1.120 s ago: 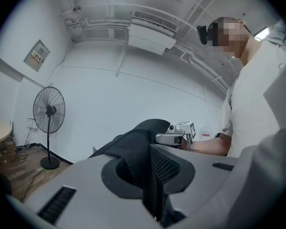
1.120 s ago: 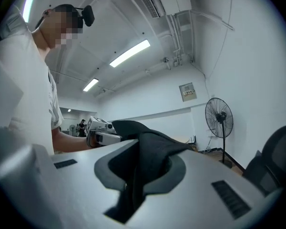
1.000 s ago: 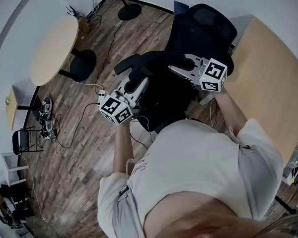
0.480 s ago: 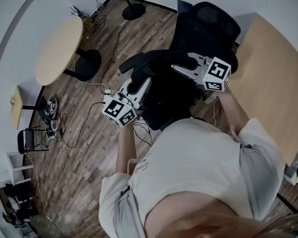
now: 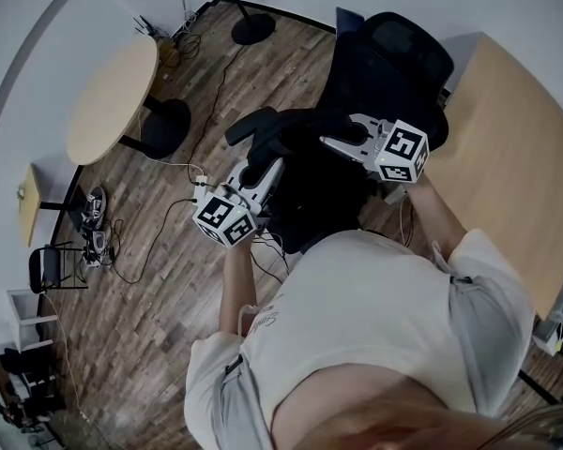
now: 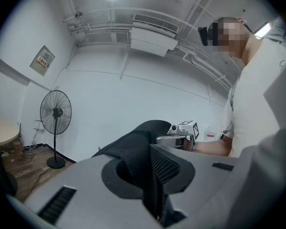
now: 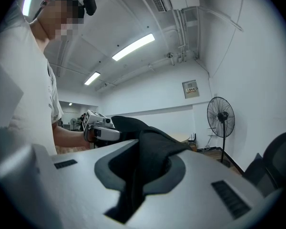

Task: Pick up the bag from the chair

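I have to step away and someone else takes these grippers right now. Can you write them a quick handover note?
Grippers: the left gripper is shut on the black fabric of the bag. The right gripper is shut on the bag too, facing the left one across it.
Bag: held up between both grippers, in front of the chair. The head view does not show whether its bottom has left the seat.
Done: both grips are taken.
Left to do: lift the bag clear of the chair, probably keeping both grippers closed so it stays level.
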Action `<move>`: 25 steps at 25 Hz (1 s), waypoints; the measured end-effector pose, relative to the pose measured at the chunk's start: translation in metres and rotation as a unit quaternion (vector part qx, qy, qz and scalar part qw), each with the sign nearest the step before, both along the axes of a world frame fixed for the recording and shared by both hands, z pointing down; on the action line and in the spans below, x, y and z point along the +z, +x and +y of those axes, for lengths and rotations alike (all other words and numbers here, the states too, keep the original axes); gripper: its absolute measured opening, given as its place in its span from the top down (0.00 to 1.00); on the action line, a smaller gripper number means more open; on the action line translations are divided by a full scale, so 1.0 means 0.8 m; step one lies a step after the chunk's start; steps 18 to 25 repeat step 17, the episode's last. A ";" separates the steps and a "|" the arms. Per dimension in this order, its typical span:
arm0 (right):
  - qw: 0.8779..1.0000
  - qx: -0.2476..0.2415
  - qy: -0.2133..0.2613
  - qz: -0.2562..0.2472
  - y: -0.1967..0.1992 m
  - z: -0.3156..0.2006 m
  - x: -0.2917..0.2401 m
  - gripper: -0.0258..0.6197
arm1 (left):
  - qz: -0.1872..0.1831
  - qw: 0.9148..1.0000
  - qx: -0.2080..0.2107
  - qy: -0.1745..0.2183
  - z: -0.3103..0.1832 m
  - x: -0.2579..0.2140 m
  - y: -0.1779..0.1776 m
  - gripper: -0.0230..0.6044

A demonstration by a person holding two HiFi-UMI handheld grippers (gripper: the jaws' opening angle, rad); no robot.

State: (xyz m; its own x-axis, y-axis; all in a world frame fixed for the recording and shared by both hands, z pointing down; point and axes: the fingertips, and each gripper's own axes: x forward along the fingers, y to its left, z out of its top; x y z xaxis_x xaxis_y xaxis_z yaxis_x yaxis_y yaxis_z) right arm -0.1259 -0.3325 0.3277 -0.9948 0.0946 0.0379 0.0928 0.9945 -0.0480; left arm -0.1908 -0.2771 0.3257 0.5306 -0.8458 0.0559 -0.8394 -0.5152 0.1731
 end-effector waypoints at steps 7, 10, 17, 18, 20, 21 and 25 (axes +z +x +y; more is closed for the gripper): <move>1.000 -0.004 -0.009 0.018 -0.001 0.003 0.012 0.92 | 0.011 1.000 -0.010 -0.001 0.002 0.010 -0.002 0.88; 1.000 -0.003 -0.012 0.028 0.002 0.004 0.016 0.92 | 0.015 1.000 -0.007 -0.002 0.002 0.010 0.000 0.88; 0.999 -0.001 -0.025 0.036 0.020 0.003 0.035 0.92 | 0.017 1.000 0.000 -0.014 -0.001 0.027 0.016 0.88; 0.999 -0.001 -0.025 0.036 0.020 0.003 0.035 0.92 | 0.017 1.000 0.000 -0.014 -0.001 0.027 0.016 0.88; 0.999 -0.001 -0.025 0.036 0.020 0.003 0.035 0.92 | 0.017 1.000 0.000 -0.014 -0.001 0.027 0.016 0.88; 0.999 -0.001 -0.025 0.036 0.020 0.003 0.035 0.92 | 0.017 1.000 0.000 -0.014 -0.001 0.027 0.016 0.88; 0.999 -0.001 -0.025 0.036 0.020 0.003 0.035 0.92 | 0.017 1.000 0.000 -0.014 -0.001 0.027 0.016 0.88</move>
